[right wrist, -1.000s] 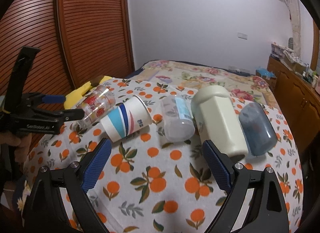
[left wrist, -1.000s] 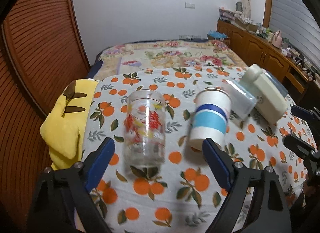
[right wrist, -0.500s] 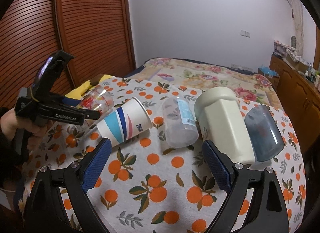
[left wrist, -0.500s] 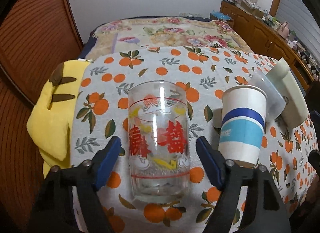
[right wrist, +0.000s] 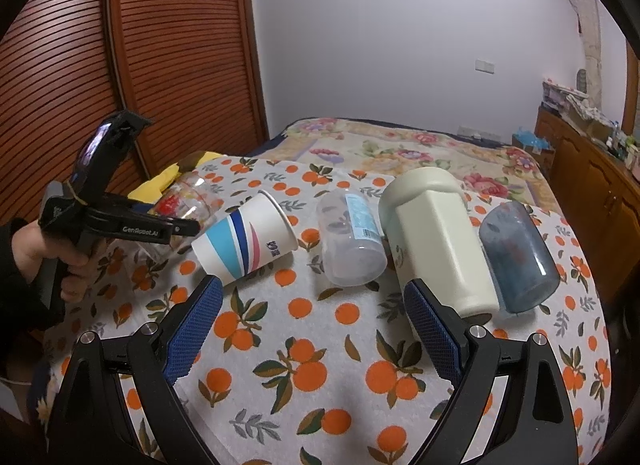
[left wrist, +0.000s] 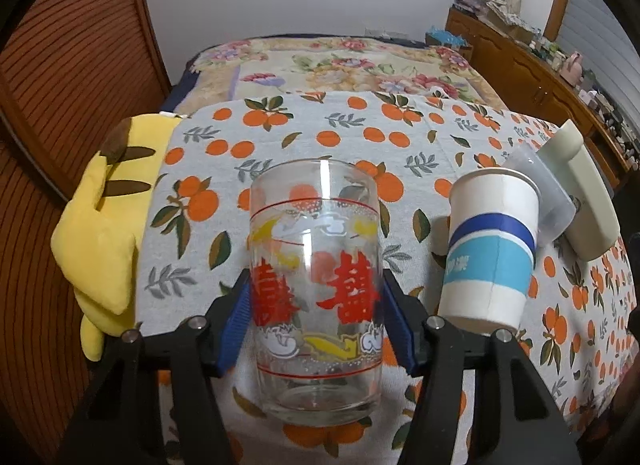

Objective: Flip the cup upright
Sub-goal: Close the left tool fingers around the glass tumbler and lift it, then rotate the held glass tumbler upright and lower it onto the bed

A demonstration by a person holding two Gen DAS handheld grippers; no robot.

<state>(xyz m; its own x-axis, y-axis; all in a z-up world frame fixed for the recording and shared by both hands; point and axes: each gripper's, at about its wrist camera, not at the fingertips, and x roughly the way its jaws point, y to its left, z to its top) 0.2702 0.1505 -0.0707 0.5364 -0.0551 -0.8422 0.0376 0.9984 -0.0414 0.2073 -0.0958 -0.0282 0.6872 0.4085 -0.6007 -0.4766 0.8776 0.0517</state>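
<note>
**Left gripper closed around glass, right gripper spread wide**

The left gripper (left wrist: pixel 316 305) has its 2 blue-padded fingers (left wrist: pixel 236 321) pressed against opposite sides of the glass cup (left wrist: pixel 316 289), gripping it around the lower-middle of its wall. In the right wrist view the same gripper (right wrist: pixel 188 225) reaches in from the left, held roughly level, with the person's left hand (right wrist: pixel 60 261) wrapped around its handle and a dark sleeve at the wrist. The right gripper (right wrist: pixel 312 321) is held low and well back, its 2 blue-padded fingers (right wrist: pixel 196 325) set wide apart with nothing between them, touching nothing.
</note>
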